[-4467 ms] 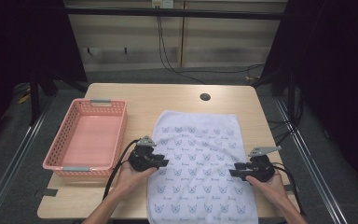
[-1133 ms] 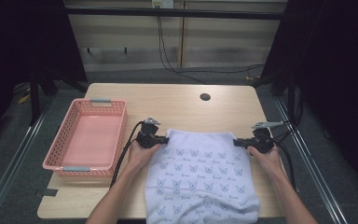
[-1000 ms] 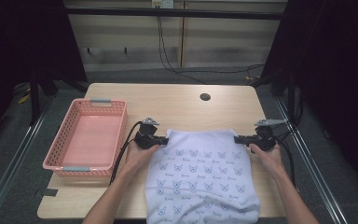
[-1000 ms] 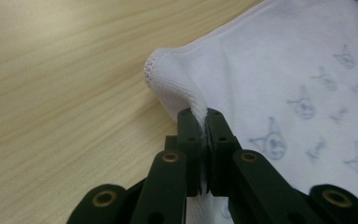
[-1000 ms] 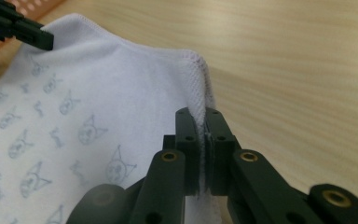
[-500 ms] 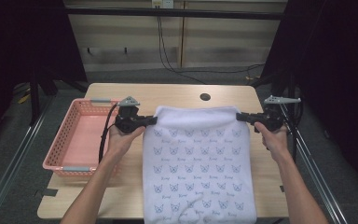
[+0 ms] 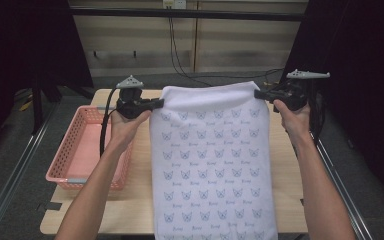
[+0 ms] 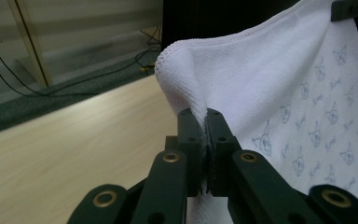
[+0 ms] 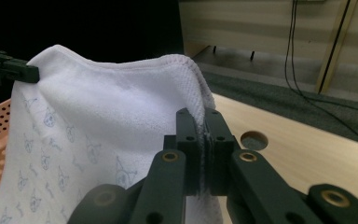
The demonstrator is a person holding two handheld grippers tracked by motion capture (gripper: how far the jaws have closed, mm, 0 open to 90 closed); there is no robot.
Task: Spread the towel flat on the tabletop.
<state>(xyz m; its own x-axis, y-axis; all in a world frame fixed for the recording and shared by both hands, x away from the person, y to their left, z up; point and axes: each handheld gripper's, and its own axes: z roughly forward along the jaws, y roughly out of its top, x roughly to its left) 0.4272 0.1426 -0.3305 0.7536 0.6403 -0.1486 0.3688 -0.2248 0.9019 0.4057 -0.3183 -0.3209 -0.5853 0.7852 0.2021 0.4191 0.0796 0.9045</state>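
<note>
Two tongs clamped on towel corners, left tongs, right tongs, white printed towel hanging stretched between them above pale wood tabletop, pink basket at left, dark curtains and grey floor beyond.

towel — white terry, printed all over with rows of small blue cat-face outlines and tiny blue script; top hem plain white. basket — salmon pink lattice plastic, grey strip on the near rim. table — pale wood grain. both grippers — left gripper, right gripper — black, brass-coloured rivets.
</note>
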